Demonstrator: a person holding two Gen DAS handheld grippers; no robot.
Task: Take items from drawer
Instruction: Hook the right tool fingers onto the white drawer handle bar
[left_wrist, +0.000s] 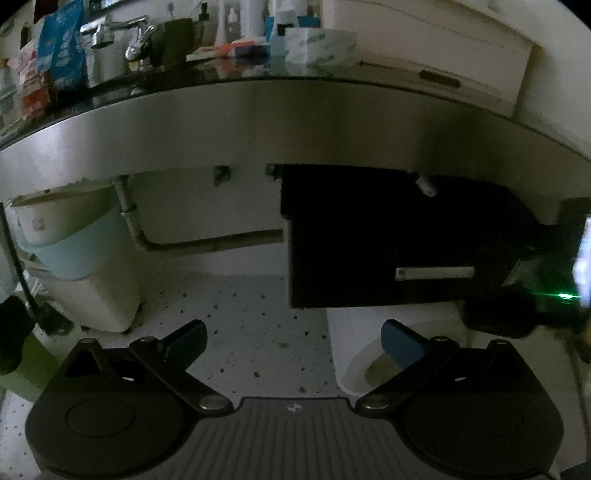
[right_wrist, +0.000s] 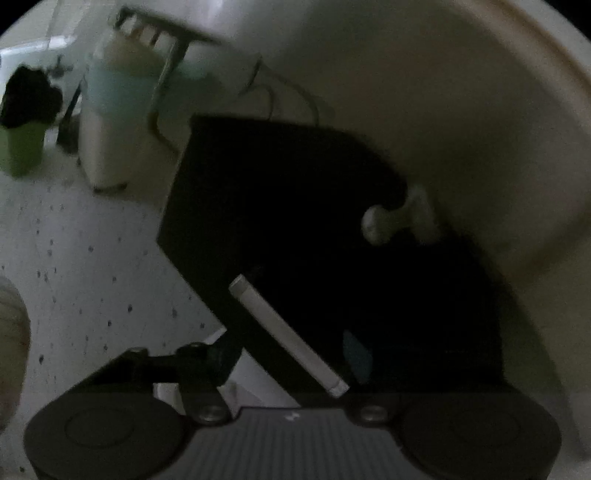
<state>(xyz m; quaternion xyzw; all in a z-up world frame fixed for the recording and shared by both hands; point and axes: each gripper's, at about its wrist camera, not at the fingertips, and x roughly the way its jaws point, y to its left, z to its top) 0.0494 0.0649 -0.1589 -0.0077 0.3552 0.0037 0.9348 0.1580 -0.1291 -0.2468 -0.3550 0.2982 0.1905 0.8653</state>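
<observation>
Drawer (left_wrist: 388, 236) sits closed under the table (left_wrist: 295, 122), its black front carrying a silver bar handle (left_wrist: 434, 273). Left hand-held gripper (left_wrist: 293, 341) hangs spread over the speckled floor (left_wrist: 251, 317). Right hand-held gripper (right_wrist: 291, 360) straddles the handle, fingers (right_wrist: 356, 354) either side; whether they pinch it, I cannot tell.

A black drawer (left_wrist: 388, 240) with a silver bar handle (left_wrist: 434, 273) hangs beneath the steel counter.

Both views are dim and grainy, with strong fisheye bending and black corners. The right wrist view is smeared by motion blur. The black drawer (left_wrist: 399, 240) shows no detail; a green glare (left_wrist: 563, 295) flares at right.
</observation>
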